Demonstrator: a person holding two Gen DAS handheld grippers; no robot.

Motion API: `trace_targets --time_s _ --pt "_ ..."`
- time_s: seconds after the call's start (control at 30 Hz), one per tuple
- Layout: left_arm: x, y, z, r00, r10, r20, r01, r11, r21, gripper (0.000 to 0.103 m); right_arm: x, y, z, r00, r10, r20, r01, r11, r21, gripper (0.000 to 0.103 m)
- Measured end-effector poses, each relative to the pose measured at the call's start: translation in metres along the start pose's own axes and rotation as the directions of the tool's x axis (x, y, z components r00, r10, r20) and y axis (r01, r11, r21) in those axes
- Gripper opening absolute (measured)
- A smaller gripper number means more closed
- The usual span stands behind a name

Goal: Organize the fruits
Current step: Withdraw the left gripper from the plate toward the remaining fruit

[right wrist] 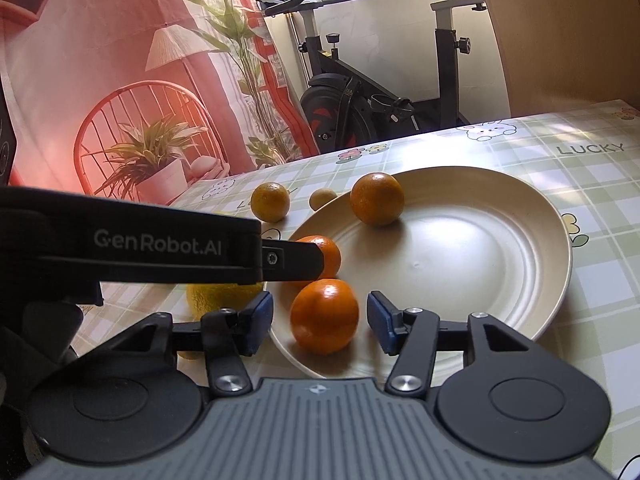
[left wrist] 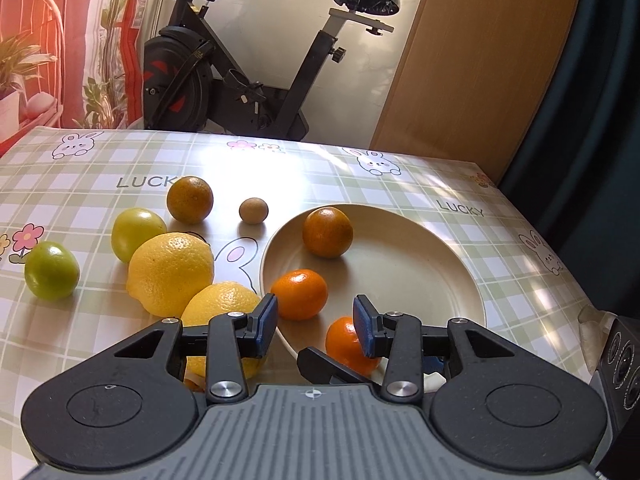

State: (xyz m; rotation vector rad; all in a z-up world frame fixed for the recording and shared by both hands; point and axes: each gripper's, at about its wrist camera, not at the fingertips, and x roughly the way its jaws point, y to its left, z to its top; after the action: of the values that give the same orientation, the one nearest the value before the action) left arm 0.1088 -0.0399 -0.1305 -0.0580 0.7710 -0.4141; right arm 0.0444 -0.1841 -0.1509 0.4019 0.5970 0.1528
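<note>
Right now the right gripper (right wrist: 320, 322) stands with jaws apart and a small glossy orange mandarin (right wrist: 324, 316) sits between them on the near rim of the wide cream ceramic plate (right wrist: 480, 264); gaps show on both sides, pads not pressing, nothing held. Left gripper (left wrist: 316, 326) is also apart and empty, hovering over the plate's near-left edge, the same mandarin just past its right pad, low and partly hidden.

Ahead of the left jaws, a second bright orange mandarin (left wrist: 300, 294) lies on the plate's left edge. Left of the jaws, off the plate: two large pebbly yellow lemons (left wrist: 172, 274), nearer one partly under the left finger. Further left, two smooth green round fruits (left wrist: 52, 270). Far ahead, a dull brown-orange citrus (left wrist: 327, 232) on the plate, another brown-green citrus (left wrist: 189, 199) and a small tan round fruit (left wrist: 253, 211) on the green checked tablecloth (left wrist: 440, 184).

Handling, judged: mandarins light, soft skin, squeeze gently across the widest middle. Round and shiny, likely to roll or slip on the smooth plate. Lemons heavier, firm, textured rind grips well; take across the short width, jaws need more opening. Small tan fruit needs near-closed jaws.
</note>
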Motion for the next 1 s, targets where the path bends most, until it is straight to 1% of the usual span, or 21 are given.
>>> trace_targets --time_s 0.07,0.27,0.63,0.73,0.83,1.0 --pt "-0.006 0.006 -0.001 1.0 -0.004 0.015 0.004 1.0 -0.025 0.043 0.0 0.001 0.0 1.0 0.0 0.0 0.0 1.0 -0.009 0.063" --pt "-0.024 0.023 0.001 0.999 0.02 0.043 -0.017 0.997 -0.077 0.043 -0.002 -0.002 -0.002 1.0 0.014 0.007 -0.014 1.0 -0.002 0.063" --pt "-0.043 0.044 0.001 0.997 0.049 0.064 -0.042 0.993 -0.109 0.043 -0.007 -0.003 -0.003 0.999 0.025 0.025 -0.025 1.0 0.004 0.063" --pt "-0.047 0.054 0.0 0.995 0.063 0.072 -0.053 0.989 -0.136 0.043 -0.009 -0.004 -0.003 0.999 0.026 0.033 -0.027 1.0 0.005 0.063" --pt "-0.051 0.066 -0.002 0.994 0.078 0.07 -0.066 0.984 -0.166 0.043 -0.01 -0.002 -0.003 0.999 0.016 0.033 -0.016 1.0 -0.002 0.063" --pt "-0.061 0.084 -0.002 0.994 0.084 0.069 -0.071 0.982 -0.174 0.043 -0.01 0.004 -0.004 1.0 -0.011 0.027 0.012 1.0 -0.025 0.063"
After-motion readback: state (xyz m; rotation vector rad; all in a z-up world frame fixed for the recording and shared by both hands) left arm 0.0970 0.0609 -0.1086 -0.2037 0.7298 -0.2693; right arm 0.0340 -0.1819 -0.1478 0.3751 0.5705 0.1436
